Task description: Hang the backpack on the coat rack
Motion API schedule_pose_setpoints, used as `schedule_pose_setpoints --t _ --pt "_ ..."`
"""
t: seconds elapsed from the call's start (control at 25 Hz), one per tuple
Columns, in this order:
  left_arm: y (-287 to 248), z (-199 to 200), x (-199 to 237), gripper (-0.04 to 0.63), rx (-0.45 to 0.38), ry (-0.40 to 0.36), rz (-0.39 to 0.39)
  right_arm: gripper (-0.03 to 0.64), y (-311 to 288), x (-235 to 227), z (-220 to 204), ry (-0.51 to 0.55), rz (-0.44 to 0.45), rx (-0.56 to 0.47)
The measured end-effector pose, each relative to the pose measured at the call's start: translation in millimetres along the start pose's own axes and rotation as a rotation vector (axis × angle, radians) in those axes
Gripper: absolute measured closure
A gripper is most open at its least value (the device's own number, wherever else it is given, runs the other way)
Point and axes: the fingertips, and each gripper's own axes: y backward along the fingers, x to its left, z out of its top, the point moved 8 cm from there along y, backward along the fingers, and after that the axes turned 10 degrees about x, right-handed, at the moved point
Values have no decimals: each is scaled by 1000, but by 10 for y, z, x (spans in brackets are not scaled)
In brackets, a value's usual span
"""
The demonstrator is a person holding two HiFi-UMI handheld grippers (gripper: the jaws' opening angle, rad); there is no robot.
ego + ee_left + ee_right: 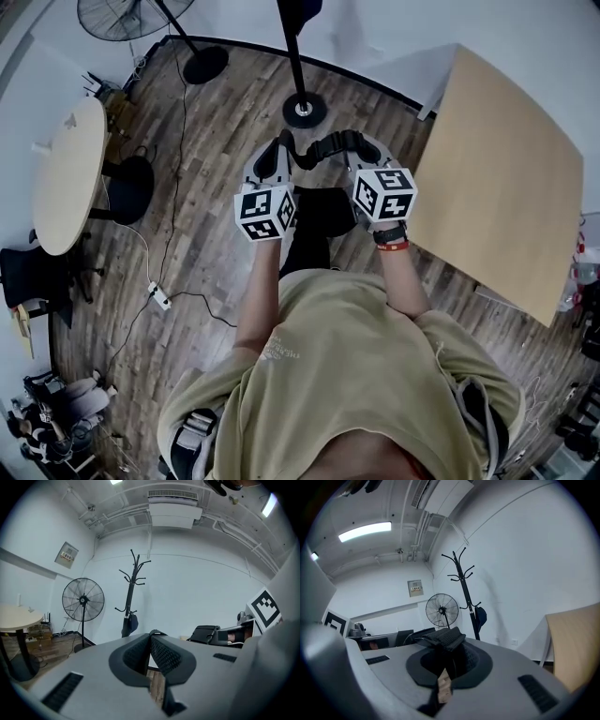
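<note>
Wood floor (206, 187) below, coat rack (296, 56) standing at 12 o'clock. Left hand-held gripper (281, 150) and right hand-held gripper (361, 145) are both pinching the strap (326, 147); backpack (328, 208) is sagging between them (soft, probably hefty), so the strap is looking like the right hold.

— What sort of place were we in?
— We took it for an office: white walls (201, 597), a wood floor (216, 141), a strip light (365, 531) and an air unit (173, 515) overhead.
— What else did we see?
— A round table (66, 178) with a chair (28, 272) near it, a square table (497, 187), a fan (83, 599), a coat rack (133, 588) by the wall, and a power strip (159, 297) with cables on the floor.
</note>
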Motion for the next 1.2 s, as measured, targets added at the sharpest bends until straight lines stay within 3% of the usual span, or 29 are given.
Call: schedule_pose_setpoints --t 0.44,0.96,1.2 --pt "-1172 506 730 569 44 37 -6 601 -1252 -339 590 -20 -19 82" --pt "-2398 1109 1570 569 60 38 -28 601 -2573 -666 1365 -41 -52 65" --pt "-2828 1268 1824 569 58 27 -72 601 -3151 -738 1540 -58 -62 69"
